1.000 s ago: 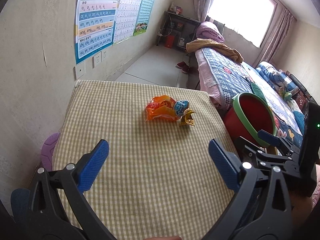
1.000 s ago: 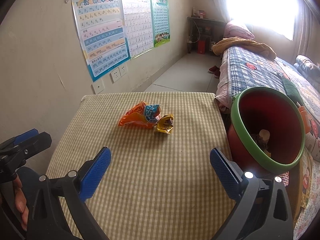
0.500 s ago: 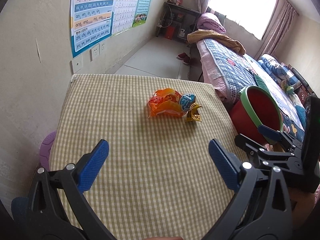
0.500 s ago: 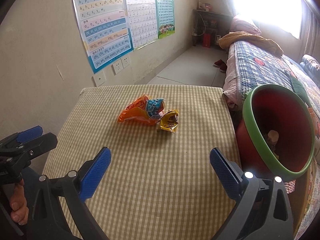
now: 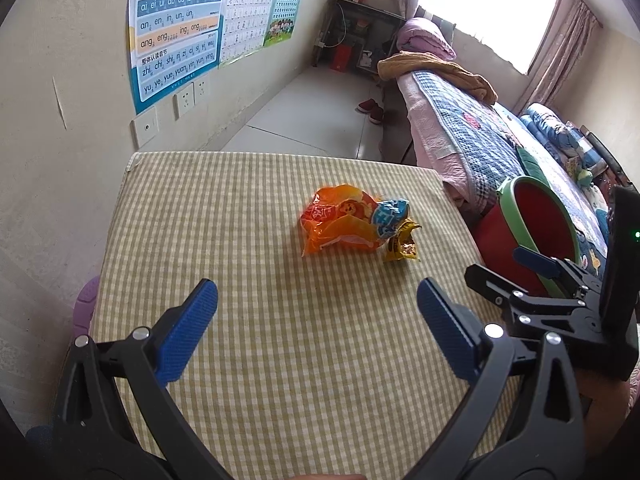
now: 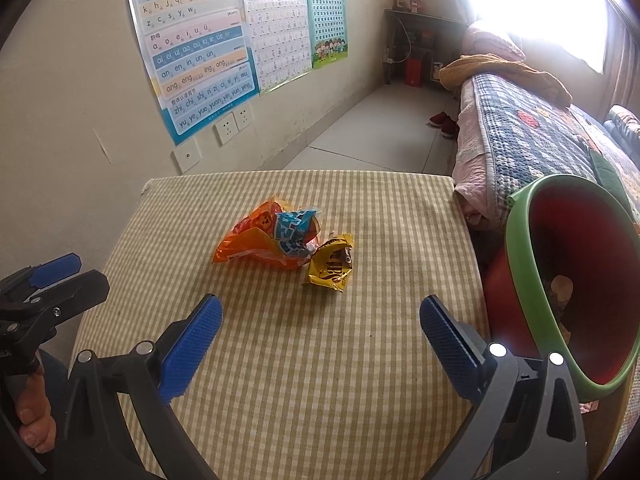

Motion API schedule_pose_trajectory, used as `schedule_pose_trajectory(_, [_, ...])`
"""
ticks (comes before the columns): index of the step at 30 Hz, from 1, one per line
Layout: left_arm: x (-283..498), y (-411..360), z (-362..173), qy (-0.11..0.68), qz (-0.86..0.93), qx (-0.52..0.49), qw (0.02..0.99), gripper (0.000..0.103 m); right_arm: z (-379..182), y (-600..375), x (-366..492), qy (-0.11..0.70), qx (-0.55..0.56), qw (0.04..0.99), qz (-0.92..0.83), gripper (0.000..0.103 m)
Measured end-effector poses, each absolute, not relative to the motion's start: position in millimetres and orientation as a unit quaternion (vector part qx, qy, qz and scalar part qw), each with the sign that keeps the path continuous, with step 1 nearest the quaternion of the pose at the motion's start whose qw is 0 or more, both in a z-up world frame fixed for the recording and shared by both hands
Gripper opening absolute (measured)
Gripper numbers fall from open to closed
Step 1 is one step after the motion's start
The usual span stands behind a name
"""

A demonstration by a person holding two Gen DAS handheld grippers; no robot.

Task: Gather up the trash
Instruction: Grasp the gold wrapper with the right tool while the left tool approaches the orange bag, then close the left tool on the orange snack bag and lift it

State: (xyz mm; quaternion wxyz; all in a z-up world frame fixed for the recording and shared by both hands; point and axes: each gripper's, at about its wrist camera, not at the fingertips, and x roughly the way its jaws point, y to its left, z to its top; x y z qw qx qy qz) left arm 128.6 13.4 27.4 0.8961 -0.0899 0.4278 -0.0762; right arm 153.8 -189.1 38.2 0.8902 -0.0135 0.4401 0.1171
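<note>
An orange snack bag [image 5: 340,226] [image 6: 256,242] with a blue wrapper [image 5: 390,216] [image 6: 294,230] on it lies mid-table. A small yellow wrapper [image 5: 402,244] [image 6: 332,268] touches its right side. My left gripper [image 5: 316,320] stands open over the near part of the checked table [image 5: 248,208], short of the trash, nothing between its fingers. My right gripper [image 6: 320,328] is open too, just short of the yellow wrapper. A red bin with a green rim [image 5: 536,220] [image 6: 576,264] stands off the table's right edge, with some trash inside.
A wall with posters [image 6: 192,48] and sockets runs along the table's left and far side. A bed with a patchwork quilt [image 5: 472,128] lies beyond the bin. Red slippers [image 6: 442,122] sit on the floor. A purple stool edge [image 5: 86,300] shows at the table's left.
Both grippers have moved forward toward the wrappers, which now look larger and nearer. Both stay open. The trash and bin have not moved.
</note>
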Motion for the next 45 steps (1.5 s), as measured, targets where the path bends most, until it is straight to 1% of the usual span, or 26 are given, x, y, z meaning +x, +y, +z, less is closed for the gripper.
schedule_pose_trajectory(18, [192.7, -3.6, -10.5, 0.459, -0.093, -0.08, 0.88, 0.097, -10.6, -187.9, 215.4, 0.479, -0.019, 0.871, 0.108, 0.096])
schedule_pose_trajectory(31, [224.7, 2.2, -39.0, 0.477, -0.088, -0.085, 0.87, 0.097, -45.0, -179.8, 242.4, 0.504, -0.02, 0.856, 0.111, 0.095])
schedule_pose_trajectory(33, [226.9, 2.0, -43.8, 0.481, -0.089, -0.087, 0.868, 0.097, -49.8, -179.8, 245.2, 0.509, -0.026, 0.854, 0.108, 0.091])
schedule_pose_trajectory(35, [228.3, 2.1, -46.5, 0.483, -0.09, -0.088, 0.866, 0.097, -54.8, -181.2, 247.1, 0.514, -0.024, 0.85, 0.109, 0.083])
schedule_pose_trajectory(36, [228.8, 2.2, -48.0, 0.484, -0.091, -0.089, 0.866, 0.097, -57.3, -182.1, 247.6, 0.517, -0.022, 0.848, 0.109, 0.08])
schedule_pose_trajectory(38, [230.6, 3.2, -50.5, 0.486, -0.091, -0.092, 0.864, 0.097, -60.6, -183.0, 248.9, 0.523, -0.021, 0.845, 0.11, 0.07])
schedule_pose_trajectory(39, [231.3, 3.5, -51.6, 0.486, -0.09, -0.093, 0.864, 0.097, -62.1, -183.3, 249.6, 0.525, -0.022, 0.843, 0.111, 0.068])
schedule_pose_trajectory(42, [233.0, 4.2, -53.4, 0.487, -0.091, -0.095, 0.863, 0.097, -63.8, -183.2, 249.1, 0.526, -0.027, 0.843, 0.11, 0.05])
schedule_pose_trajectory(43, [233.2, 4.1, -53.7, 0.487, -0.091, -0.096, 0.863, 0.097, -63.2, -183.2, 248.9, 0.526, -0.029, 0.843, 0.11, 0.042])
schedule_pose_trajectory(45, [233.2, 3.3, -53.7, 0.488, -0.092, -0.096, 0.863, 0.097, -62.0, -183.7, 248.8, 0.527, -0.025, 0.842, 0.113, 0.041])
